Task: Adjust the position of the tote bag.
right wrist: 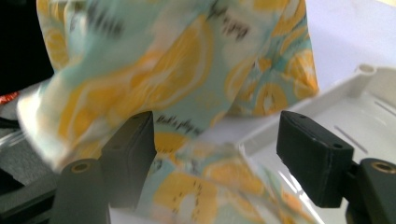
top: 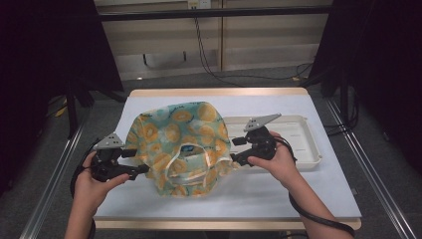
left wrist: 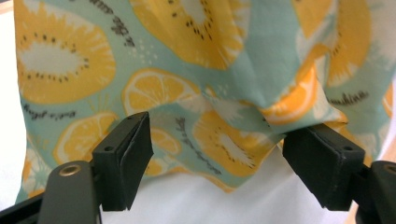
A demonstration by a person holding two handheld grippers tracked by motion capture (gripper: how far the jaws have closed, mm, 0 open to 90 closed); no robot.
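High view: cloth (top: 181, 147) crumpled mid-table, partly over tray (top: 303, 144); work barely begun.
Left gripper (top: 142, 162) and right gripper (top: 231, 149) flank it, jaws wide apart, holding nothing; gripping remains.

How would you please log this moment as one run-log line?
left tongs: open, at cloth edge | right tongs: open, at cloth | tray: partly covered by cloth

One cloth, one tray, two grippers on one desk.

A single fruit-print cloth bag (top: 181, 147) lies on the desk (top: 278, 191); one white tray (top: 298, 142) sits beside it. Two hand-held grippers are present: one left gripper (top: 142, 162) and one right gripper (top: 235, 152), each with two black jaws spread apart.
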